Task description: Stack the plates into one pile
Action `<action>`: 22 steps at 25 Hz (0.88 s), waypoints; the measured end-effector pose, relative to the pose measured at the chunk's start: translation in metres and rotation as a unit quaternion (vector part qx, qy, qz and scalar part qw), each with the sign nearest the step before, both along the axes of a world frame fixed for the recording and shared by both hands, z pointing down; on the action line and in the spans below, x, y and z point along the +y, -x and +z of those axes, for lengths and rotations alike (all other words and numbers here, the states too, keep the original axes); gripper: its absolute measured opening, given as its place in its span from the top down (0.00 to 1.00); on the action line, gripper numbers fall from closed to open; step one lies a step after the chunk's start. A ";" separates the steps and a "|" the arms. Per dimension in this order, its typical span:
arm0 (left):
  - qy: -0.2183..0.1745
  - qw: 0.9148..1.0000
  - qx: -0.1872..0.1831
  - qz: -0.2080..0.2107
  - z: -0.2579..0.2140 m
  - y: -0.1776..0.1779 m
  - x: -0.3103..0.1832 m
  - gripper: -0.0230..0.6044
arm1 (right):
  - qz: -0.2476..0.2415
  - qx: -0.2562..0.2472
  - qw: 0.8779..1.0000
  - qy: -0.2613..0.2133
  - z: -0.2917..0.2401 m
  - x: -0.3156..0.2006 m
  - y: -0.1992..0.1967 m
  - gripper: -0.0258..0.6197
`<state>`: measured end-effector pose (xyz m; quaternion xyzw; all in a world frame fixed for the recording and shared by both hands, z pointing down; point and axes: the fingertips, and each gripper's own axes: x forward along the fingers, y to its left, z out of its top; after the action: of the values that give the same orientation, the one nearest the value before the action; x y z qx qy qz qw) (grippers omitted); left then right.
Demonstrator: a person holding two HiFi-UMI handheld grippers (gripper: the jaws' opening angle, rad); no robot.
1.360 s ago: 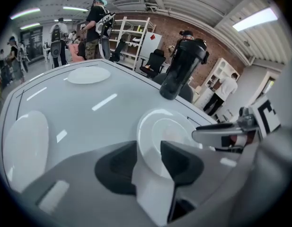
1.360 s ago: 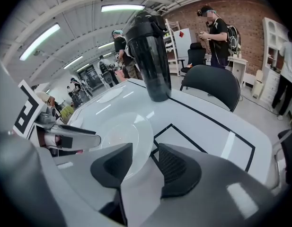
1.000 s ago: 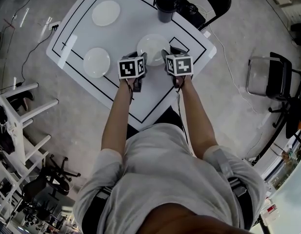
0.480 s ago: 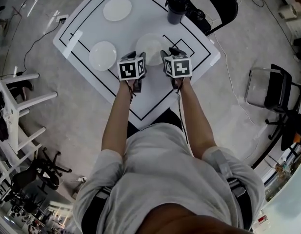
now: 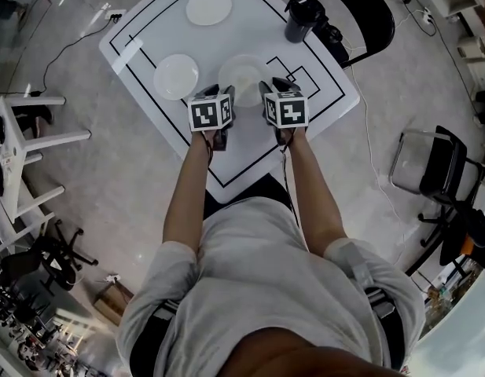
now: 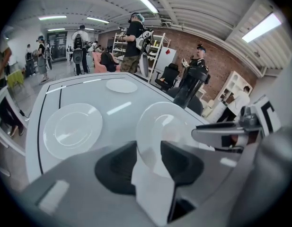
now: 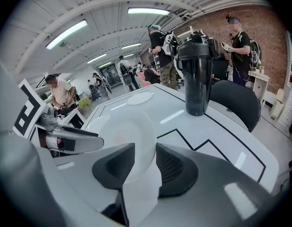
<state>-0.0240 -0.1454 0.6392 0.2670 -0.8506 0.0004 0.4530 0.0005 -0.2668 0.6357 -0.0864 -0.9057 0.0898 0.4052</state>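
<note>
Carried the near plate [image 5: 244,73] up and toward the upper left of the head view over the last second, nearer the left plate [image 5: 176,77]. Clamped its near rim from both sides: held the left tongs [image 6: 148,145] set wide on it, and had just been closing the right tongs [image 7: 145,148] further onto it. Judged the task barely begun: found no pile yet, with the left plate and the far plate [image 5: 208,8] lying well apart on the desk [image 5: 250,151]; two stackings left to do. Could not see from overhead where pads met rim, behind the marker cubes. Could not tell how far the plate hung above the desk.
</note>
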 end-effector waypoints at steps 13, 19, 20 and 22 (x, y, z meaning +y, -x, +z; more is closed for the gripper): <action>0.001 0.999 -0.007 -0.041 -0.021 -0.003 0.053 0.71 | -0.032 -0.060 0.998 0.008 -0.043 0.052 0.012 0.75; -0.008 0.999 0.006 -0.041 -0.017 -0.004 0.077 0.71 | -0.040 -0.056 0.998 0.002 -0.044 0.078 0.009 0.74; -0.011 0.999 0.005 -0.041 -0.018 -0.002 0.080 0.71 | -0.039 -0.056 0.998 0.001 -0.044 0.081 0.010 0.74; -0.016 0.999 0.003 -0.040 -0.020 0.004 0.089 0.71 | -0.036 -0.056 0.998 -0.001 -0.045 0.090 0.013 0.74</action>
<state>-0.0281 -0.0568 0.6191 0.2399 -0.8594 -0.0325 0.4504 -0.0128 -0.1772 0.5906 -0.1230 -0.9234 0.0689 0.3571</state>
